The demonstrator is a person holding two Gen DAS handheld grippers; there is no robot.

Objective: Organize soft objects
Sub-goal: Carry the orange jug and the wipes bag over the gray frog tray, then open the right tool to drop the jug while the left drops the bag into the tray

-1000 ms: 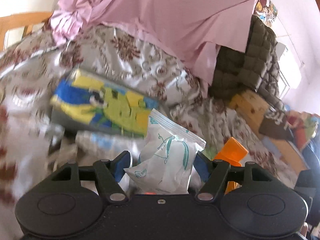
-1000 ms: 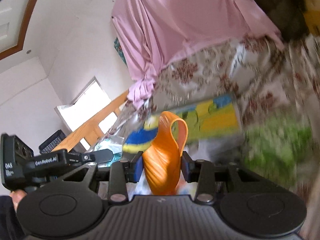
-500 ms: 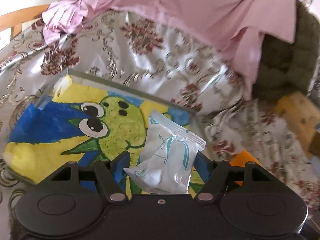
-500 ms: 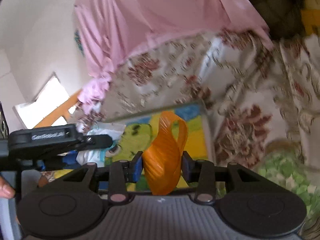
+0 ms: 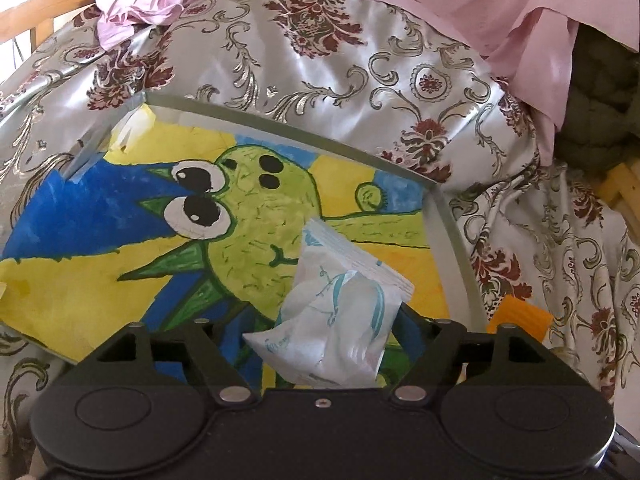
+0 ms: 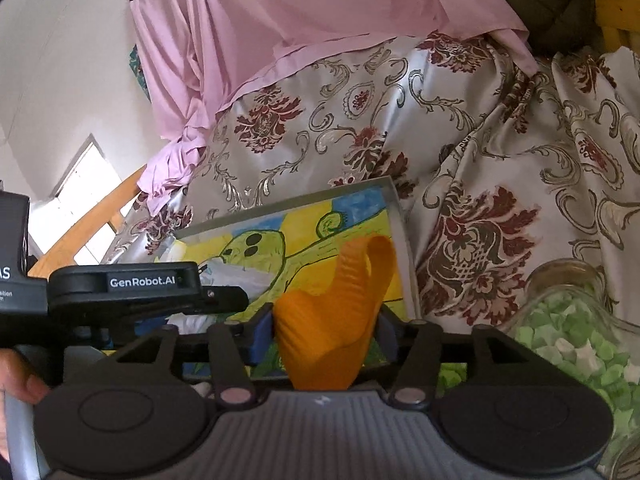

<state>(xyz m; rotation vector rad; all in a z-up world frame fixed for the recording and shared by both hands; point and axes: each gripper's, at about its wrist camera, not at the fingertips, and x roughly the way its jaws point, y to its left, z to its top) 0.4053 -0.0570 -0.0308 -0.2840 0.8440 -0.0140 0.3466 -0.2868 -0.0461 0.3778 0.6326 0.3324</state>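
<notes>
The left tongs (image 5: 328,344) are closed on a white packet (image 5: 336,320) with teal print, which sticks up crumpled between the two fingers and hangs over the lower right part of a tray (image 5: 452,240). The tray is shallow with a grey rim, and a painted sheet lines it: a green big-eyed creature on blue and yellow. The tray lies on a silvery floral cloth (image 5: 320,72) that covers the surface under everything, and a pink sheet (image 5: 500,8) is draped over the cloth at the back. Just right of the tray's rim in the left wrist view, an orange edge shows beside the tongs' arm. The right tongs (image 6: 326,340) are clamped on an orange ribbed piece (image 6: 332,328) with a looped top, squeezed between blue pads (image 6: 262,334) and held above the tray's (image 6: 404,240) near right corner. In the right wrist view the left tool's black body, marked GenRobot.AI, crosses the left side over the tray, with the packet (image 6: 236,276) partly hidden behind it. Further right, on the cloth (image 6: 480,160) just beside the tray, a clear glass jar (image 6: 568,336) holds small green and white bits.
</notes>
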